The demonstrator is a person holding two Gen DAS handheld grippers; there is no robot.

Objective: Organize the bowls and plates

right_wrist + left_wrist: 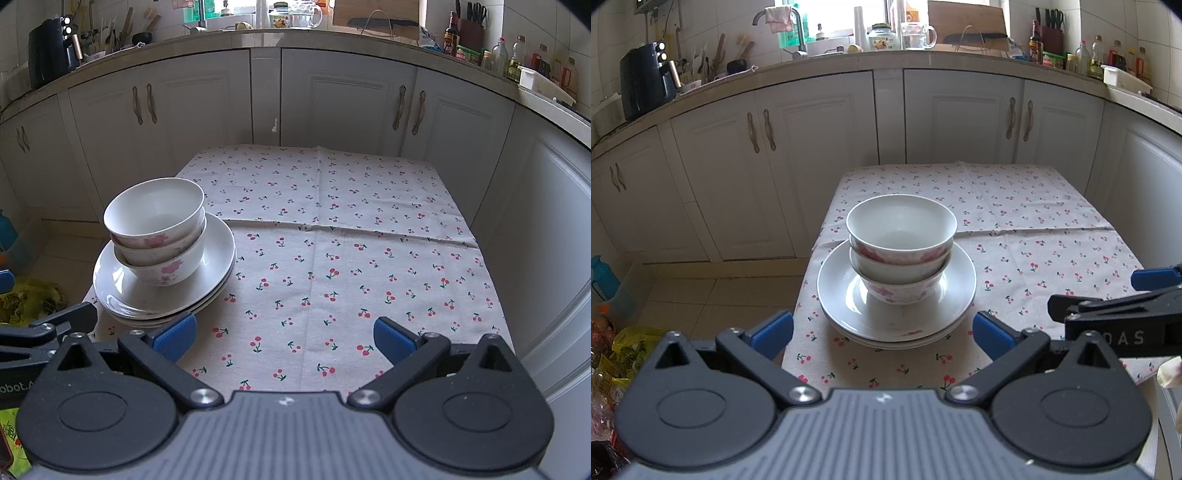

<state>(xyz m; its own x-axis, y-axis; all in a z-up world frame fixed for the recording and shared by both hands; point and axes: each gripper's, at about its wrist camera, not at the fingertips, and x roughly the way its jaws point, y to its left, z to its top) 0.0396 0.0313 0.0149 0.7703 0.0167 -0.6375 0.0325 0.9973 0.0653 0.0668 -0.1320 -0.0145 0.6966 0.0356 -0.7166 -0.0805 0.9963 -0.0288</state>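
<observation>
Currently both tools hang over the near edge of the counter, which is covered by a cherry-print cloth. Left tool: blue pads spread wide, nothing between them, pointing at the crockery at 12 o'clock. Right tool: also spread wide, empty, over bare cloth; crockery sits at its 10 o'clock. Stack of bowls, three nested, pink flower print on the outside, top one empty. Bowls stand upright on the stack of plates, white, at the counter's left edge near the front. From the left wrist view the right tool shows at 3 o'clock, well apart from the plates. White cabinets behind.
</observation>
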